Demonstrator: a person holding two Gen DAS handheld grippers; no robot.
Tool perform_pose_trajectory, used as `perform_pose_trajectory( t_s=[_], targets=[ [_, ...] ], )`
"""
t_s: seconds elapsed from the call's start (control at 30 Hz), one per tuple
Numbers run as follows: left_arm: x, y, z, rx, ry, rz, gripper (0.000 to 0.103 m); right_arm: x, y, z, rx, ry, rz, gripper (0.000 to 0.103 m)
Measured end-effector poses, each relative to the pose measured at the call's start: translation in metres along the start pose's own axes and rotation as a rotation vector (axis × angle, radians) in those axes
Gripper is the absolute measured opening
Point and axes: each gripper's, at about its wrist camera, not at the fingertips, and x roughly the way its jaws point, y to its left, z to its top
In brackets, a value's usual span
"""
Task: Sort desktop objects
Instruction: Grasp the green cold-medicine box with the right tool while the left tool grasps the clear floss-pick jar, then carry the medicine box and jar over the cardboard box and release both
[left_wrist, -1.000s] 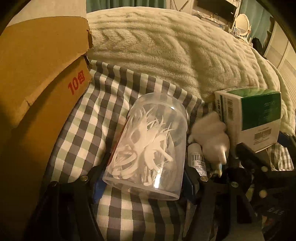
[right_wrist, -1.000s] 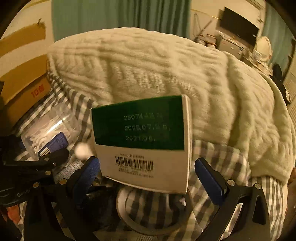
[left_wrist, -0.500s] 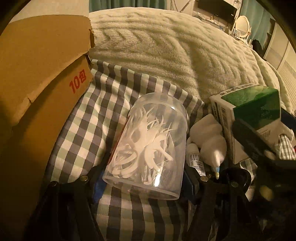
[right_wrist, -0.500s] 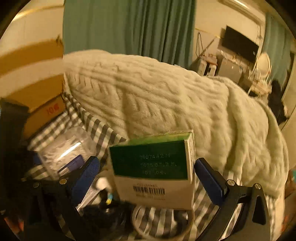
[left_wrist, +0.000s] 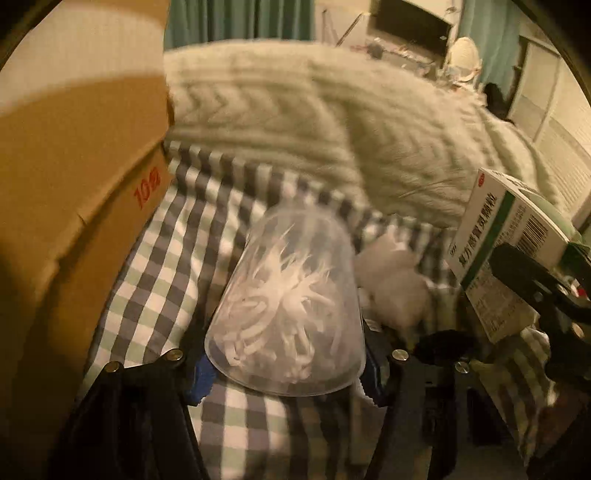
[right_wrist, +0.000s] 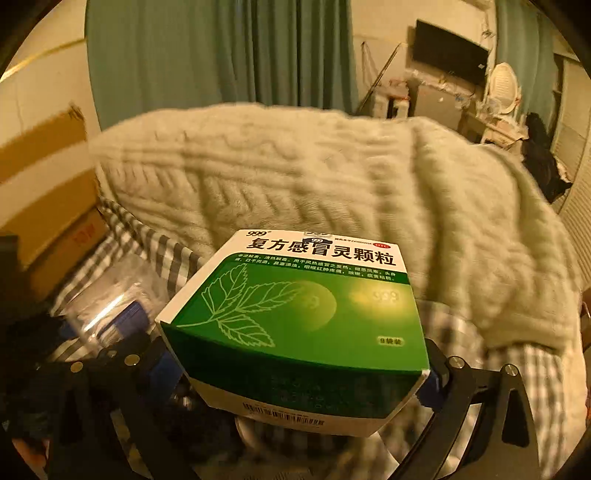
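Two tools in use. Left tool (left_wrist: 286, 369) closing around one clear tub (left_wrist: 288, 306) of white floss picks, pads at its sides, tub lying on the checked cloth (left_wrist: 159, 266) beside one cardboard box (left_wrist: 74, 177). Right tool (right_wrist: 299, 373) clamped on one green medicine carton (right_wrist: 303, 314), lifted clear of the cloth. One white fluffy lump (left_wrist: 395, 284) between tub and carton. One cream knitted blanket (right_wrist: 332, 177) behind.

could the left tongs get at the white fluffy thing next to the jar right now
Probably not: the left tongs are closing around the clear jar, so they are occupied. The white fluffy thing lies uncovered just right of it.
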Motion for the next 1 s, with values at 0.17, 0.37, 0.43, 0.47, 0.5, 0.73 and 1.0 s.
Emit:
perform_pose_trajectory(
  t_s=[0.17,0.37,0.43,0.47,0.5,0.73,1.0],
  targets=[
    [-0.020,-0.002,0.001,0.038,-0.043,-0.042,0.061,-0.035,-0.007,-0.011,0.040,-0.040,0.017,0.099],
    [-0.024,-0.048,0.020,0.035,-0.095,-0.083,0.060,-0.073,0.008,-0.023,0.065,-0.070,0.014,0.099],
    [-0.043,-0.040,0.021,0.040,-0.121,-0.087,0.061,-0.086,0.008,-0.028,0.080,-0.082,0.019,0.099],
    [-0.057,-0.035,0.015,0.047,-0.136,-0.092,0.061,-0.091,0.008,-0.029,0.084,-0.084,0.019,0.099],
    [-0.066,-0.037,0.012,0.052,-0.152,-0.095,0.061,-0.098,0.007,-0.031,0.086,-0.091,0.021,0.099],
    [-0.154,-0.052,0.005,0.084,-0.304,-0.070,0.061,-0.161,0.012,-0.010,0.070,-0.184,0.024,0.099],
    [-0.238,-0.004,0.042,0.014,-0.449,0.044,0.061,-0.219,0.050,0.053,0.013,-0.293,0.109,0.099]
  ],
)
